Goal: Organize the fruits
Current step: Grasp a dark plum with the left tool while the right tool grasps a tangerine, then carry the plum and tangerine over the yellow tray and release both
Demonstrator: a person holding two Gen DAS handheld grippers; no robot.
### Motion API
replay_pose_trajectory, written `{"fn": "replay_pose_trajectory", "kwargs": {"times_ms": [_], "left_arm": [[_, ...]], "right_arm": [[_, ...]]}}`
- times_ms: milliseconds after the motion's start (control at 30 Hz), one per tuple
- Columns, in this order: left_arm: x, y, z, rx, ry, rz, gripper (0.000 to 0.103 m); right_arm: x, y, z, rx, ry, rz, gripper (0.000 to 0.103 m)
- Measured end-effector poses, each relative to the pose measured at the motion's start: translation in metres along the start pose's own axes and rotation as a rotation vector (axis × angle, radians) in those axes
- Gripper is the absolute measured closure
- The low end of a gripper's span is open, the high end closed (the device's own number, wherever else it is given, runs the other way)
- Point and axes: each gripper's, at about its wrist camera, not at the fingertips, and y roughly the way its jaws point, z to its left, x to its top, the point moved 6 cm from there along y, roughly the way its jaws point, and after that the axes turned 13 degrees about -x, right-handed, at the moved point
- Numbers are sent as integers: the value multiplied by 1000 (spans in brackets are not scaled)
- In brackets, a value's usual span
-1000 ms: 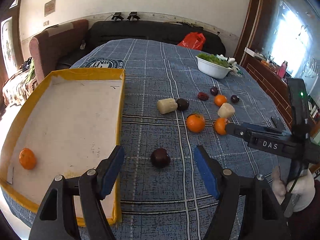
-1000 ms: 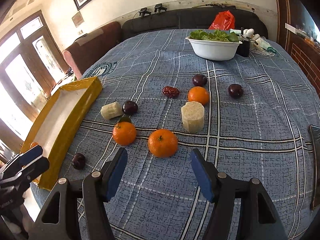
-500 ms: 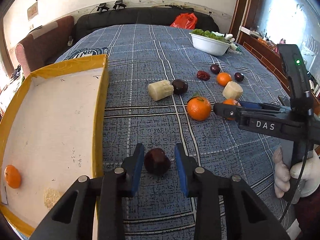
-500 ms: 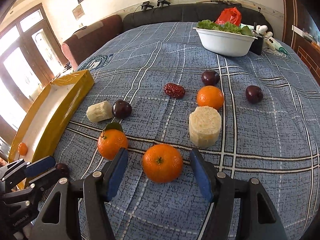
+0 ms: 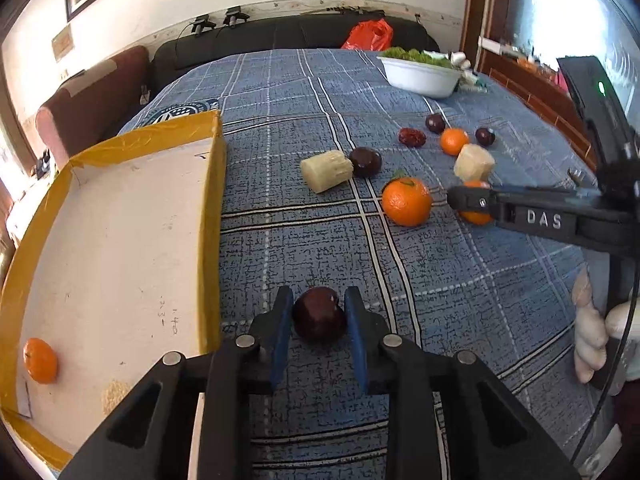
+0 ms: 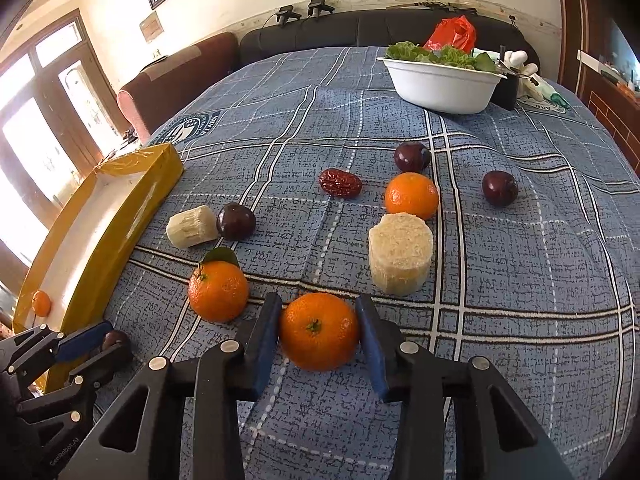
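Note:
My left gripper [image 5: 319,326] is shut on a dark plum [image 5: 319,319] on the blue checked cloth, just right of the yellow-rimmed tray [image 5: 212,216]. The tray holds one small orange [image 5: 40,361]. My right gripper [image 6: 319,330] is shut on an orange [image 6: 319,331] resting on the cloth. The left gripper and its plum [image 6: 114,339] also show at the lower left of the right wrist view. Loose on the cloth lie another orange [image 6: 218,291], a third orange [image 6: 412,196], three more plums, a red date [image 6: 340,183] and two pale sugarcane pieces [image 6: 400,254].
A white bowl of greens [image 6: 442,84] stands at the far right of the cloth, with a red bag [image 6: 452,34] behind it on a black sofa. A brown armchair [image 6: 176,76] sits at the far left. The tray's wall [image 6: 120,236] rises left of the fruit.
Both grippers moved forward and closed: the left pads now press the plum, and the right pads, open and wide half a second ago, now press the orange.

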Motion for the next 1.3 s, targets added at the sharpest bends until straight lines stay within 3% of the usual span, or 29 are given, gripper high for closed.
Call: {"fn": "replay_pose_trajectory", "kwargs": {"times_ms": [333, 500, 800, 933, 1033, 1300], "left_arm": [[17, -68, 38, -79, -205, -198, 77], [15, -98, 70, -44, -286, -253, 77], [7, -121, 153, 111, -362, -232, 77], [-5, -110, 193, 126, -435, -184, 77], [-12, -102, 210, 140, -461, -159, 77], [-22, -101, 225, 119, -494, -163, 77]], "right_arm": [[-5, -42, 11, 44, -4, -45, 61], [-3, -70, 48, 113, -63, -77, 61], [-10, -94, 158, 296, -225, -46, 61], [-21, -89, 215, 361, -307, 1, 61], [-32, -80, 244, 360, -368, 19, 61], [-51, -62, 293, 382, -431, 66, 60]]}}
